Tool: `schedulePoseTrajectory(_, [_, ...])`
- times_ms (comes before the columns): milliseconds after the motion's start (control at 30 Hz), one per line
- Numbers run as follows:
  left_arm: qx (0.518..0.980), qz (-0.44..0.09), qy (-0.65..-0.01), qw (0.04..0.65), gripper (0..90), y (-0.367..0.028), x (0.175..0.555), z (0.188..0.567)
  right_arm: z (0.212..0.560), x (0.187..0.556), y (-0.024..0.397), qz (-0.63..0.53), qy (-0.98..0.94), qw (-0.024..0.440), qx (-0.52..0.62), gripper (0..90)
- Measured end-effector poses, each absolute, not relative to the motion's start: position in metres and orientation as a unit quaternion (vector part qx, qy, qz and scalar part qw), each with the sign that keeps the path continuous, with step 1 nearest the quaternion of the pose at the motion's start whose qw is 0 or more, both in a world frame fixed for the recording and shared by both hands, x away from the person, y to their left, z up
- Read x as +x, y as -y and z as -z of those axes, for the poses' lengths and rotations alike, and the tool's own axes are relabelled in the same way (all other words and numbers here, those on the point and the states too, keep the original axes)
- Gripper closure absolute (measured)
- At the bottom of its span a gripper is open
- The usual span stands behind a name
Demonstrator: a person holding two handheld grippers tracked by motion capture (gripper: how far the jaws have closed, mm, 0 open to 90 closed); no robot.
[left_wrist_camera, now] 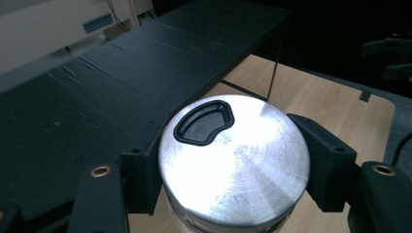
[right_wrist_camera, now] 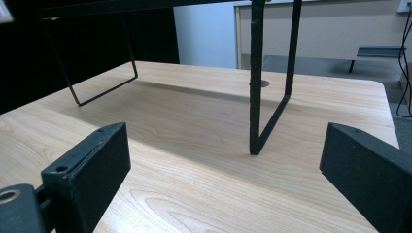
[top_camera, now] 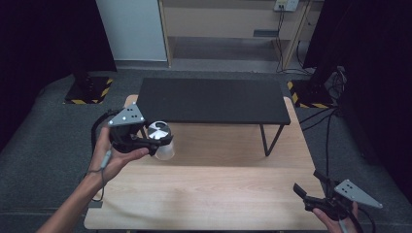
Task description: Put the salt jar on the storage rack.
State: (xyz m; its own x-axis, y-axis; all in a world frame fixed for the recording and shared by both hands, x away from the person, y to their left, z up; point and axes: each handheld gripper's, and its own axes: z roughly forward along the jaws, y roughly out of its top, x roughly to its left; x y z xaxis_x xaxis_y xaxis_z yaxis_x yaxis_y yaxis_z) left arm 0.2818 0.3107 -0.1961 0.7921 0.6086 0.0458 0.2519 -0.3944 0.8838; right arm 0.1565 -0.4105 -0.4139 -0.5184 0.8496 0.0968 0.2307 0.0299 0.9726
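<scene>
The left hand-held gripper (top_camera: 156, 145) is clamped on an upright steel cup (top_camera: 161, 140), held above the table (top_camera: 204, 194) just before the black shelf's (top_camera: 209, 99) near edge, while the right hand-held gripper (top_camera: 307, 186), open and empty, sits well apart.

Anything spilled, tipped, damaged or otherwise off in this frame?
Nothing stands out. The left gripper holds the metal-lidded cup upright in the air, jaws on either side just below its lid, beside the black shelf. The right gripper is open over the bare wooden table. No spill or damage shows.
</scene>
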Motion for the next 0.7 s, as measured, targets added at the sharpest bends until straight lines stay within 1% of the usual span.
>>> schedulePoseTrajectory(167, [0.814, -0.196, -0.269, 0.476, 34.1, -0.305, 0.292, 0.174, 0.414, 0.157, 0.411, -0.565, -0.665, 0.273, 0.406, 4.1])
schedulePoseTrajectory(333, [0.8, -0.207, -0.284, 0.487, 34.1, -0.301, 0.306, 0.167, 0.414, 0.158, 0.411, -0.563, -0.666, 0.272, 0.407, 4.1])
schedulePoseTrajectory(500, [0.788, -0.227, -0.308, 0.481, 34.0, -0.288, 0.33, 0.163, 0.414, 0.157, 0.411, -0.563, -0.666, 0.272, 0.407, 4.1])
schedulePoseTrajectory(533, [0.785, -0.23, -0.314, 0.481, 34.1, -0.285, 0.34, 0.163, 0.414, 0.157, 0.412, -0.563, -0.665, 0.272, 0.408, 4.1])
schedulePoseTrajectory(667, [0.785, -0.24, -0.319, 0.473, 34.1, -0.277, 0.357, 0.163, 0.415, 0.158, 0.412, -0.562, -0.666, 0.271, 0.409, 4.1])
schedulePoseTrajectory(700, [0.785, -0.24, -0.322, 0.472, 34.0, -0.275, 0.368, 0.165, 0.415, 0.158, 0.412, -0.563, -0.666, 0.27, 0.408, 4.1])
